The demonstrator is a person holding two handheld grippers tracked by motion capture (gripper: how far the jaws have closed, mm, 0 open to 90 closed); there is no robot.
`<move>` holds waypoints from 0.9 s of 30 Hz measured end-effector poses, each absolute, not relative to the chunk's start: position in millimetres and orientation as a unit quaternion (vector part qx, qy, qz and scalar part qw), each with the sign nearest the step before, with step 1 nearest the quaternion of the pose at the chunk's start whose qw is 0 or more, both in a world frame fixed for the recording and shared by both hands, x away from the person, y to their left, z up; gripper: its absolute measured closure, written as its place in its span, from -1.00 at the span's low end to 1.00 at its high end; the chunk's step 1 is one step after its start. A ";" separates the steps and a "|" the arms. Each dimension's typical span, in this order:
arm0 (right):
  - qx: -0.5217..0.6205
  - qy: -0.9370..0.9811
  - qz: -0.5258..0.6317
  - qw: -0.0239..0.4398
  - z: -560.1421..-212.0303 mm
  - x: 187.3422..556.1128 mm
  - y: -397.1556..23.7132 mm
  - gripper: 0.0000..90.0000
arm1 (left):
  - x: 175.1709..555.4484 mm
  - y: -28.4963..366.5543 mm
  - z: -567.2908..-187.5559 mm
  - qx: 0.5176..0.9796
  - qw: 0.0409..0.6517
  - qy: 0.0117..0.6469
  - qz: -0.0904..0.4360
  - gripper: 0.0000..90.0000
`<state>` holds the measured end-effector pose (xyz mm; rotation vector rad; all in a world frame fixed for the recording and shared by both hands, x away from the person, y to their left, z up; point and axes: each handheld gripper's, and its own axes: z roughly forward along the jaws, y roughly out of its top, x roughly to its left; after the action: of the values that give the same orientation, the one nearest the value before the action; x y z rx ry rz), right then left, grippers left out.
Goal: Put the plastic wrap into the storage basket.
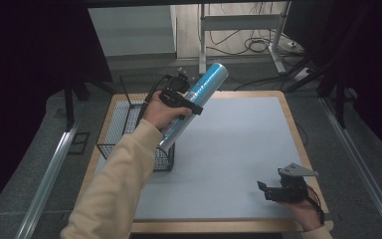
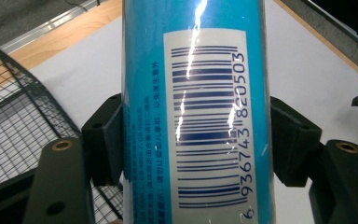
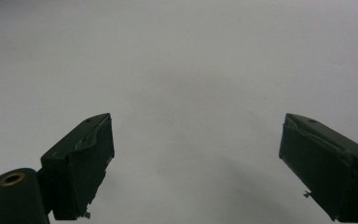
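Your left gripper clamped the blue can, its long axis tilted toward upper right.
Left gripper view showed its barcode; your right gripper gaped wide, empty.

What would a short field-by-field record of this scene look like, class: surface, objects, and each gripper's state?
surface: white table top with a wooden edge
container: black wire basket at the table's left side
held object: blue tube with a barcode label, tilted, above the basket
left gripper: shut on the blue tube
right gripper: open, holding nothing, low over the table's near right corner
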<state>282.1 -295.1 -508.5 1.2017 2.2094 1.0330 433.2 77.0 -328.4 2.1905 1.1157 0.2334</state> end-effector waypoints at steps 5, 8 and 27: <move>0.432 0.795 0.371 0.211 -508.7 282.6 -295.1 -0.77 | 439.0 85.3 -325.9 0.830 0.328 0.440 0.096 -0.29; 0.431 0.795 0.372 0.211 -508.1 282.0 -295.5 -0.77 | 441.2 89.7 -326.4 0.826 0.332 0.446 0.097 -0.29; 0.432 0.793 0.372 0.215 -507.1 281.3 -296.5 -0.77 | 464.5 121.4 -337.0 0.812 0.317 0.478 0.106 -0.29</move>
<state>281.3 -296.5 -507.1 1.1988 2.1992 1.0308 464.5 121.4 -337.0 2.1385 1.2586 0.2779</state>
